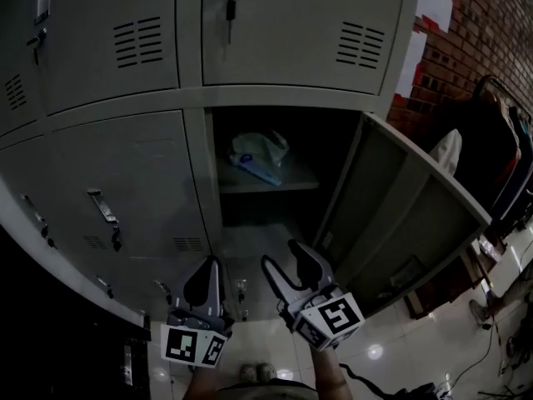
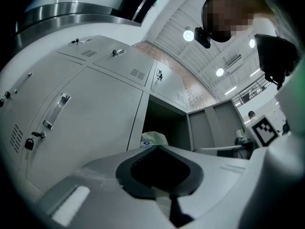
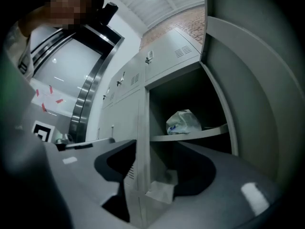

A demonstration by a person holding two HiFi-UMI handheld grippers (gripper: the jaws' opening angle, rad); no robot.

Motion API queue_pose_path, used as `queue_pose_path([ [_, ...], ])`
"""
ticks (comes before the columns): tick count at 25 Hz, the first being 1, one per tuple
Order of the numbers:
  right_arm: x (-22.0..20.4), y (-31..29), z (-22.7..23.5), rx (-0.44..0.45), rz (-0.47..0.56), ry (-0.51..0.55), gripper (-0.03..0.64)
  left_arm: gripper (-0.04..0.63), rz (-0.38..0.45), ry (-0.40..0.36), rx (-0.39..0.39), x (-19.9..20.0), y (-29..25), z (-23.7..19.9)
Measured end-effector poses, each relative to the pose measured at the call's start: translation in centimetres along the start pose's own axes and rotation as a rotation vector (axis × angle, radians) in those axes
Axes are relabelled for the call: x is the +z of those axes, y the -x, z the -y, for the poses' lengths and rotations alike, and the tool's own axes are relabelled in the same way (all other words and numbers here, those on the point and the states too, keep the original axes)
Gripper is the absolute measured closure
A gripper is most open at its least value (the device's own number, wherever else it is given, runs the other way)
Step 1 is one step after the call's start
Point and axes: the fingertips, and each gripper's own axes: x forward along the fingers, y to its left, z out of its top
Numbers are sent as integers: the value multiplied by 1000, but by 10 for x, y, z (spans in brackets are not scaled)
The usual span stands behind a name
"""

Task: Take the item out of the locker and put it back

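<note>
A crumpled white plastic bag [image 1: 259,153] with blue print lies on the shelf [image 1: 293,186] inside the open locker. It also shows in the left gripper view as the bag [image 2: 153,138] and in the right gripper view as the bag [image 3: 184,122]. Both grippers hang low in front of the locker, well short of the bag. My left gripper [image 1: 204,285] has its jaws together, with nothing in them [image 2: 162,175]. My right gripper [image 1: 290,272] stands open below the shelf. Only the locker's frame edge shows through the gap of the right gripper [image 3: 152,175].
The locker's door [image 1: 400,215] swings open to the right. Closed lockers fill the left and top; one has a key [image 1: 231,5] in its lock and another a handle [image 1: 104,211]. A brick wall [image 1: 487,32] stands far right. Shoes [image 1: 255,373] show on the glossy floor.
</note>
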Motion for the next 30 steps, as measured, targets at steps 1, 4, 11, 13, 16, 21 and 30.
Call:
queue_pose_path([
  [1,4,-10,10,-8,-6,10,320,591,1,-2,-3,0,-1,2],
  [4,19,-58,39,-38,-56,55,183,591,-3,4,-8,-4,-5,6],
  [11,43,-136,103,-178,-180,181,167,591,4,0,-16,-3,-15,6],
  [13,42,-144,109,-178,-195,178,167,591,6,0,-5,-3,-16,0],
  [16,41,-148,114,-192,-216,214,288,591,5,7,19,-5,-17,-11],
  [21,50,-145,116,-208,-174,233,581,591,22,13,38,-2,-22,-19],
  [30,87,-92,105,-207,51,124,604,591,15,16,4,-1,-27,-6],
])
